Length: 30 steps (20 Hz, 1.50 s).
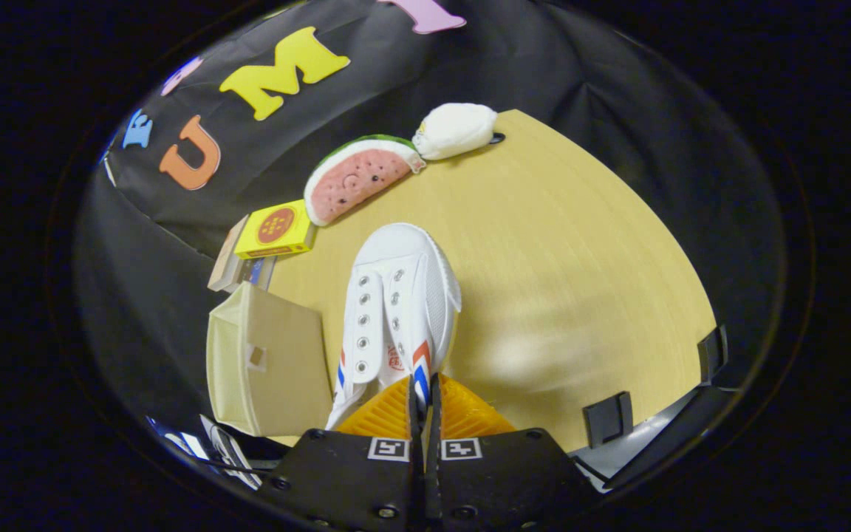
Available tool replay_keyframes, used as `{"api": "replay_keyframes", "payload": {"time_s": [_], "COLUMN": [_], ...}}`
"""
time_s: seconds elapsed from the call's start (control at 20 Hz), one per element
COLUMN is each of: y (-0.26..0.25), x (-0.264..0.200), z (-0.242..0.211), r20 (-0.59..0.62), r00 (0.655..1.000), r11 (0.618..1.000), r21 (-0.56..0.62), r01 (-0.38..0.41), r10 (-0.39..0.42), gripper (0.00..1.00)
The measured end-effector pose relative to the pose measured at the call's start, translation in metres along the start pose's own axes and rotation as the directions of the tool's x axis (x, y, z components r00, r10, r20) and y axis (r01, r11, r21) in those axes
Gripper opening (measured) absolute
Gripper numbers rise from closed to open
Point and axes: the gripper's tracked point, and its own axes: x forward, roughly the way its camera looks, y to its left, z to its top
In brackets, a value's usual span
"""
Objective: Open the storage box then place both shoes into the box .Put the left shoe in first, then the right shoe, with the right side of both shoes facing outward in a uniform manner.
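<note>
Your gripper point(423, 399) has its two fingers drawn almost together, pinching the side wall of a white canvas sneaker point(396, 310) near its heel collar; the red and blue stripe sits right at the pinch. The sneaker points away from the fingers, toe toward the booth wall, laces and eyelets facing up. You cannot tell from this view whether its sole touches the wooden tabletop point(566, 295) or hangs above it.

Just beside the sneaker, on the lace side, stands the beige storage box point(267, 369), near the table's edge. Beyond it lies a yellow carton point(275, 229) on top of a small stack. Further on, a watermelon-slice plush point(355, 181) touches a white plush point(456, 130).
</note>
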Motion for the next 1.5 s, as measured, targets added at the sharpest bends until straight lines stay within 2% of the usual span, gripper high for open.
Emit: {"api": "replay_keyframes", "payload": {"time_s": [0.35,0.65,0.9,1.1,1.5], "y": [0.145,0.240,0.251,0.241,0.236], "x": [-0.017,0.016,0.063,0.084,0.096], "z": [-0.013,-0.041,-0.064,-0.072,-0.079], "r20": [0.012,0.003,0.011,0.012,0.018], "r00": [0.996,0.996,1.000,0.996,0.991], "r11": [0.992,0.983,0.968,0.957,0.945], "r21": [-0.092,-0.158,-0.249,-0.273,-0.300], "r01": [-0.089,-0.091,0.016,0.093,0.130], "r10": [0.090,0.093,-0.013,-0.093,-0.131], "gripper": [0.01,0.01,0.01,0.01,0.01]}}
